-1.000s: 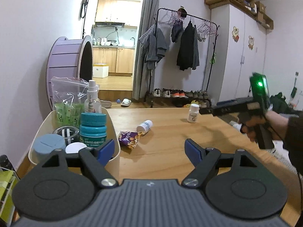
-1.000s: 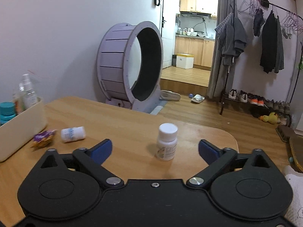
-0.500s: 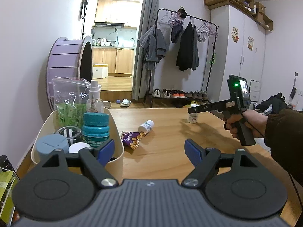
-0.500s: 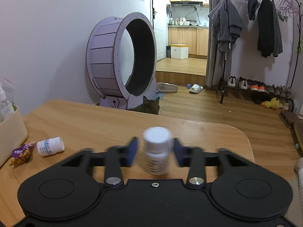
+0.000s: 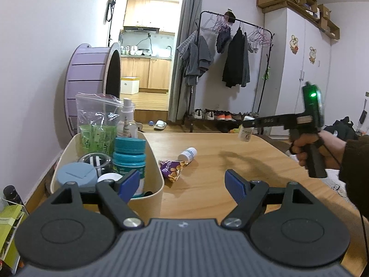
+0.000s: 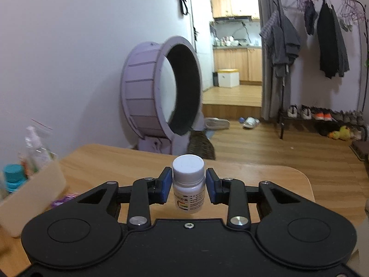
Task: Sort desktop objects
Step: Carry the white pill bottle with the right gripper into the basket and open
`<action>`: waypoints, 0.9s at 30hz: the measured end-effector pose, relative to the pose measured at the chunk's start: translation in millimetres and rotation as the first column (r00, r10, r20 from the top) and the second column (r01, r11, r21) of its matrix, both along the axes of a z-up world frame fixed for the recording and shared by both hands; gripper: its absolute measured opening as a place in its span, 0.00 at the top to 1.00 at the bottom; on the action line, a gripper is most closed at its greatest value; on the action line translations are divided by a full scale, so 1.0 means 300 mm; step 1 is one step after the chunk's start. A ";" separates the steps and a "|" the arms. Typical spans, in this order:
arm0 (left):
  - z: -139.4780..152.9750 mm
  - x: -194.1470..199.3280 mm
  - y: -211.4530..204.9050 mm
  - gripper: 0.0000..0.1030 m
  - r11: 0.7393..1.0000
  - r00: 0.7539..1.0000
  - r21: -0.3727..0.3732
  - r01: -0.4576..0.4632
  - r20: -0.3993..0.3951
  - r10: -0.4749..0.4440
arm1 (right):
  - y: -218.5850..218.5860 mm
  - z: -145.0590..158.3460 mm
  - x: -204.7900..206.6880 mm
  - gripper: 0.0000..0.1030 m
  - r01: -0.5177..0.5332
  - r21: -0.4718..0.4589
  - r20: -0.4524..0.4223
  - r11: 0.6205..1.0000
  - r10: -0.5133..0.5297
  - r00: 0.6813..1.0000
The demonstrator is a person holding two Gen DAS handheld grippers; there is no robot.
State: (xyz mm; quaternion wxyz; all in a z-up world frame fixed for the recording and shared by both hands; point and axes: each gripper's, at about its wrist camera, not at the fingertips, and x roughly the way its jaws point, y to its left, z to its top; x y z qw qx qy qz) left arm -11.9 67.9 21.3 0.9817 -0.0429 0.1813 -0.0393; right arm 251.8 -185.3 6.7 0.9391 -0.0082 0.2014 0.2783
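One white bottle (image 6: 188,169) sits pinched between the pads of the right gripper (image 6: 188,185), upright, cap above the fingers, label hanging below. Rides clear of the table (image 6: 265,175), which shows beneath and ahead of the tool. Jaws narrow, closed on the bottle just under its cap; looks a firm, centred hold.

From the left wrist, appears ahead and to the right, off the wood, at the end of the tool in the person's hand (image 5: 309,147).

Left gripper (image 5: 182,182) spread wide, nothing between the pads, low over the near edge of the table.

Just ahead-left of that tool stands the cream bin (image 5: 159,175), already crowded: teal jar (image 5: 129,154), spray bottle (image 5: 125,122), zip bag (image 5: 96,115) of green packets, a few lids nearer the tool. For the right gripper, the bin lies well off to the left.

Straight ahead of the left tool, loose on the wood: a snack packet (image 5: 171,167) beside the bin wall, and a second small bottle (image 5: 188,154) on its side, touching or nearly touching the packet.

Step in hand, by judgement: pick done, carry to the bin under way. Next move calls for a swing leftward across the table, height enough to clear the bin's rim and the tall spray bottle, then a descent over a free gap among the jars before release. Calls also for keeping upright during the sweep, since the hold is high on the bottle. Two loose items left to collect afterwards.
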 end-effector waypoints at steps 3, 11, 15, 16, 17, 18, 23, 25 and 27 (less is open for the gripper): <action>0.008 -0.014 0.005 0.22 1.000 1.000 0.001 -0.008 0.003 0.008 | 0.019 0.042 -0.060 0.69 -0.035 0.016 0.016 0.999 0.035 0.999; 0.037 -0.061 0.038 0.22 0.999 0.999 -0.012 -0.038 0.030 0.038 | 0.132 0.141 -0.211 0.69 -0.177 0.045 0.054 0.983 0.174 0.983; 0.052 -0.086 0.084 0.22 0.996 0.996 -0.023 -0.083 0.044 0.084 | 0.220 0.177 -0.287 0.69 -0.269 0.049 0.066 0.962 0.265 0.962; 0.053 -0.090 0.100 0.22 0.995 0.994 -0.029 -0.096 0.043 0.097 | 0.249 0.180 -0.300 0.69 -0.292 0.048 0.065 0.955 0.289 0.955; 0.054 -0.095 0.116 0.22 0.993 0.993 -0.034 -0.110 0.042 0.111 | 0.279 0.180 -0.311 0.69 -0.315 0.046 0.062 0.948 0.312 0.948; 0.055 -0.099 0.131 0.22 0.992 0.991 -0.039 -0.122 0.042 0.124 | 0.307 0.178 -0.320 0.69 -0.335 0.045 0.060 0.941 0.332 0.941; 0.061 -0.127 0.195 0.22 0.984 0.984 -0.063 -0.168 0.042 0.171 | 0.433 0.156 -0.348 0.69 -0.422 0.055 0.023 0.905 0.422 0.906; 0.064 -0.137 0.215 0.22 0.981 0.982 -0.067 -0.181 0.043 0.184 | 0.479 0.144 -0.359 0.69 -0.457 0.047 0.007 0.888 0.458 0.889; 0.066 -0.146 0.232 0.22 0.979 0.980 -0.069 -0.191 0.045 0.195 | 0.515 0.130 -0.368 0.69 -0.482 0.035 -0.009 0.876 0.482 0.876</action>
